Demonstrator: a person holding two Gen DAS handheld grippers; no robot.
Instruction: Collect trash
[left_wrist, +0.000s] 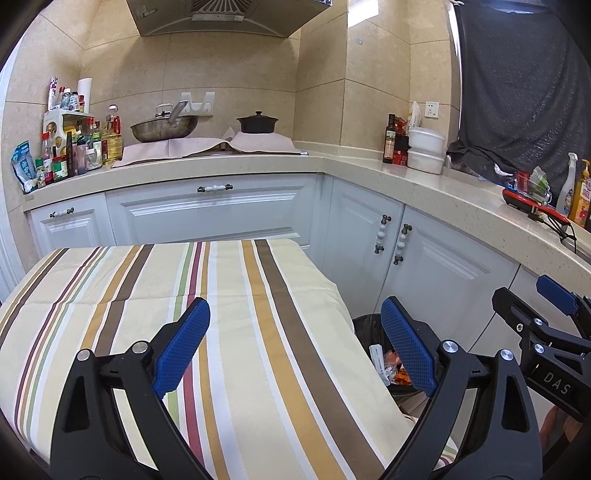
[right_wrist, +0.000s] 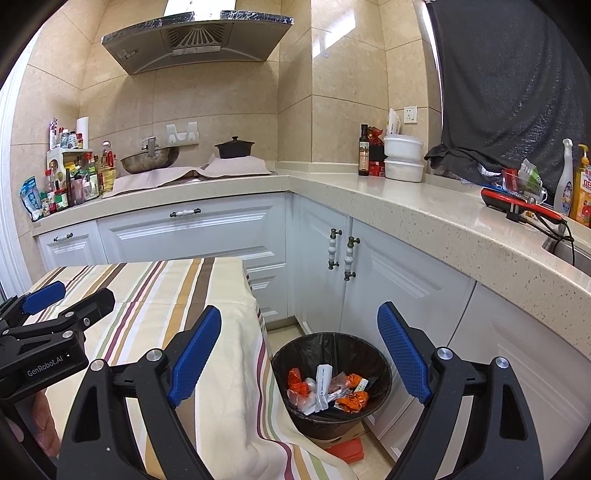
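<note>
Orange wrappers (right_wrist: 351, 400) lie binned below the right claw (right_wrist: 299, 354); both claws wide.

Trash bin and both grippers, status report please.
Left gripper open, empty, over striped tablecloth. Right gripper open, empty, above round black-lined trash bin. Orange and white wrappers in bin. Nothing in the way.

Trash bin (right_wrist: 331, 384): round, black-lined, stood upright on the floor beside the striped-cloth table. Trash (right_wrist: 327, 387): orange and clear wrappers and white packets, piled loosely inside at the bottom.
</note>
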